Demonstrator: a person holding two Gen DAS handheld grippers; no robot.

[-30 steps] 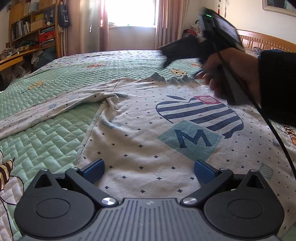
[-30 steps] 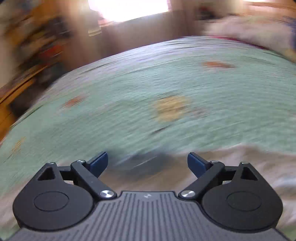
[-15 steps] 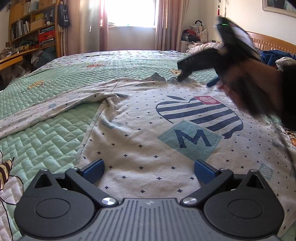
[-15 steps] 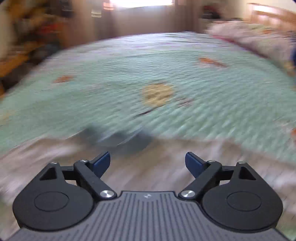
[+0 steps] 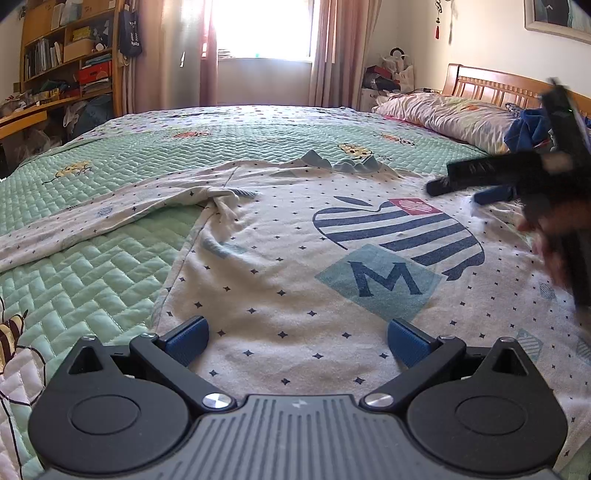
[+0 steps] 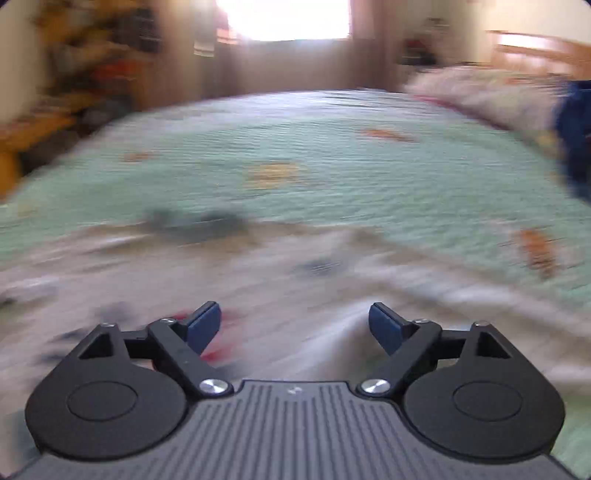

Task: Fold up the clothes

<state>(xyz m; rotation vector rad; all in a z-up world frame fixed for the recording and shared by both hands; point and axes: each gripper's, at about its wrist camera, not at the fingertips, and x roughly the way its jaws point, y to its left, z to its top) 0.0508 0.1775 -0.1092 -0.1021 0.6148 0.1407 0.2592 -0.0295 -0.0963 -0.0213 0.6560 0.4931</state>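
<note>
I am counting one white shirt [image 5: 295, 266] lying on one bed [image 5: 92, 266], with one long sleeve [image 5: 110, 214] showing. I am seeing two tools: the left tool [image 5: 297, 338] and the right tool [image 6: 294, 325]. One pillow [image 5: 443, 114] is lying by one wooden headboard [image 5: 491, 85]. One window [image 5: 262, 29] is glowing beyond, beside one bookshelf [image 5: 66, 51].

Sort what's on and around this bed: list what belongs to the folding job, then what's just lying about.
For the job:
- white printed shirt, spread flat
- left gripper, open
- right gripper, open

Lying about:
- green quilt
- pillow
- blue clothes
- bookshelf
</note>
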